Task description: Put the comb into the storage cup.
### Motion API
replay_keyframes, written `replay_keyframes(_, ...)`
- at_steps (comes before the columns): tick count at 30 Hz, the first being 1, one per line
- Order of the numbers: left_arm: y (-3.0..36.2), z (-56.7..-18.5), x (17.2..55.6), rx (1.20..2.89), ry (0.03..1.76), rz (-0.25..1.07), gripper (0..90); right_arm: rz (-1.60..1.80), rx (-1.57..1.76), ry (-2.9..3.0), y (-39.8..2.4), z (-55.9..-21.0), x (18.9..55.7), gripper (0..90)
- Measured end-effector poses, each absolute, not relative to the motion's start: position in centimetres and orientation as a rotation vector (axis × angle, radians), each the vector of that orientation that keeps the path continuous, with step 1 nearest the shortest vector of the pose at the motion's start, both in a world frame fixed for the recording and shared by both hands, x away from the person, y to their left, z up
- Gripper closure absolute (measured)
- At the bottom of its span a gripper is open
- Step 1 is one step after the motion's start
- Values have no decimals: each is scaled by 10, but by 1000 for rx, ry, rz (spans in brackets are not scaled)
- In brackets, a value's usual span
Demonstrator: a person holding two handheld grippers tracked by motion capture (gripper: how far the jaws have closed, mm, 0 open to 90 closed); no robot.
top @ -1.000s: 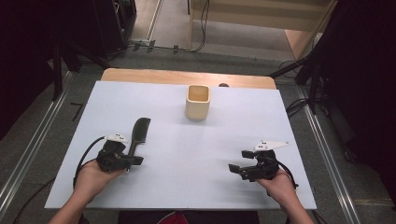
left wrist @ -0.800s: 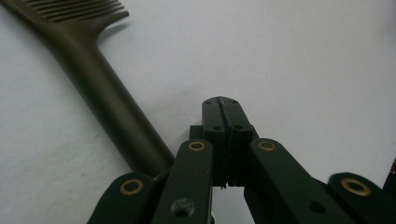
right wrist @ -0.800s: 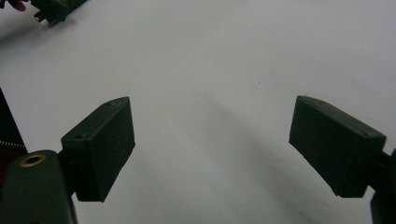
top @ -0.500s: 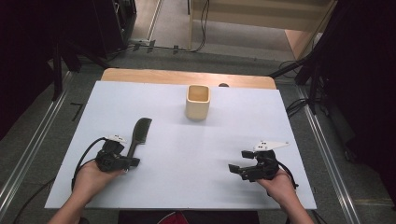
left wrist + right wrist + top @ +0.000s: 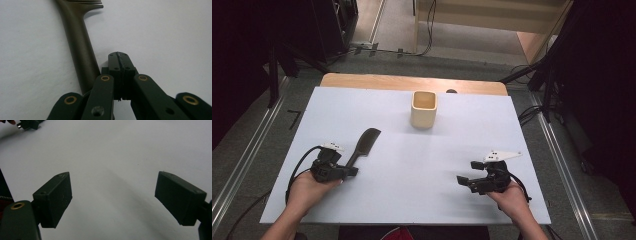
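A dark comb-like tool [image 5: 364, 142] with a long handle lies flat on the white table [image 5: 422, 165], left of centre. In the left gripper view its handle [image 5: 80, 50] runs up past the left side of my jaws, with teeth at the top. My left gripper [image 5: 354, 171] [image 5: 120, 58] rests at the handle's near end, its jaws pressed together with nothing between them. Whether it touches the handle I cannot tell. My right gripper [image 5: 462, 180] [image 5: 113, 195] sits low at the front right, jaws wide apart over bare table.
A cream square cup [image 5: 424, 109] stands upright at the back centre. A wooden strip [image 5: 362, 81] edges the table's far side, with metal rails and cables beyond. The left gripper [image 5: 27, 124] shows far off in the right gripper view.
My left gripper has edged slightly to the left beside the handle's end. The comb-like tool, the cup and the right gripper have stayed put.
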State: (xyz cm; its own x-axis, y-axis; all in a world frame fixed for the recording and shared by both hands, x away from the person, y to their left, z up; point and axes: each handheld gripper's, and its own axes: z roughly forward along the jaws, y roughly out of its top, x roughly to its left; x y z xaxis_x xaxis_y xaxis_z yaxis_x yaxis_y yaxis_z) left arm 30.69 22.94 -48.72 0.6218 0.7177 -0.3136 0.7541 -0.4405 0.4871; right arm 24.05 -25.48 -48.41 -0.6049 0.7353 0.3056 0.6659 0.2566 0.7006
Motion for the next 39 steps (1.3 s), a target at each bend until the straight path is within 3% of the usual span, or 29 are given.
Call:
replay_keyframes(20, 243, -487, 315, 2205, 1191, -77, 900, 1279, 1352, 2429, -255, -485, 241, 125)
replay_keyframes(27, 243, -473, 306, 2130, 1092, -79, 758, 1302, 1371, 2424, -258, -485, 241, 125)
replay_keyframes(28, 242, -470, 303, 2113, 1084, -77, 666, 1313, 1382, 2420, -259, -484, 242, 125)
replay_keyframes(29, 242, -469, 302, 2103, 1077, -71, 666, 1313, 1382, 2420, -259, -484, 242, 125)
replay_keyframes(32, 241, -464, 297, 2056, 1034, -64, 513, 1311, 1378, 2423, -259, -484, 242, 125)
replay_keyframes(34, 239, -461, 293, 2022, 1015, -56, 461, 1311, 1373, 2429, -258, -485, 241, 125)
replay_keyframes(39, 236, -457, 284, 2002, 950, -25, 407, 1310, 1373, 2430, -258, -485, 241, 125)
